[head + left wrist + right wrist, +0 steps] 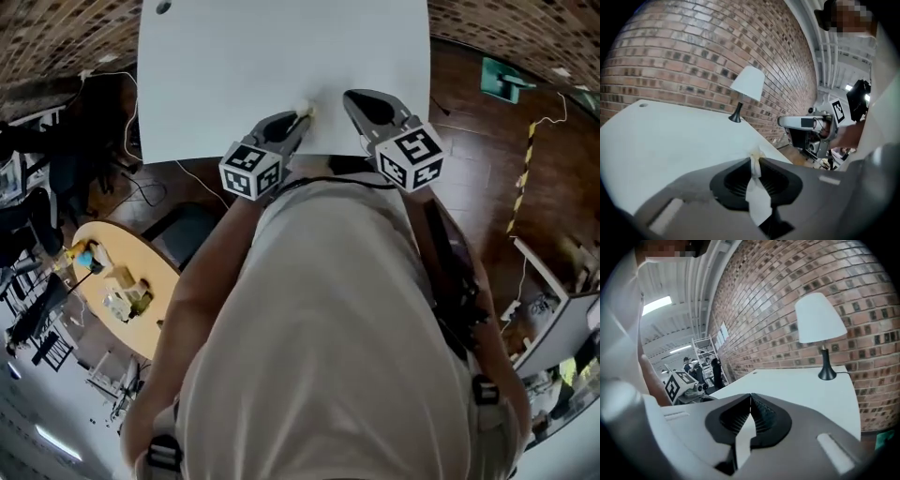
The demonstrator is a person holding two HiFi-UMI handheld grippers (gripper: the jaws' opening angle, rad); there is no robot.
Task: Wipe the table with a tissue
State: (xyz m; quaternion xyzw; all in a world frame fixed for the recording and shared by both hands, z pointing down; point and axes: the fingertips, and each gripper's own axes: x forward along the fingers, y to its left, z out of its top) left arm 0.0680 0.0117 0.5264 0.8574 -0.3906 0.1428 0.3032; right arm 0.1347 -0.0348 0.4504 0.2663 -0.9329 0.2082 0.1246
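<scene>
Left tongs (754, 160) tight on tissue (757, 199) at near edge of wide table (670, 136); right tongs (750, 397) together.

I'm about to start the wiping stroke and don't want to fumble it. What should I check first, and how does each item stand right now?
1. Tissue held in left gripper: ok, jaws closed on it.
2. Right gripper empty: ok, jaws together, nothing between them.
3. Tissue touching the table: cannot tell; it sits at the near edge.
4. Lamp out of the way: ok, it stands at the far edge.
5. Grippers apart from each other: ok, side by side with a gap.
</scene>
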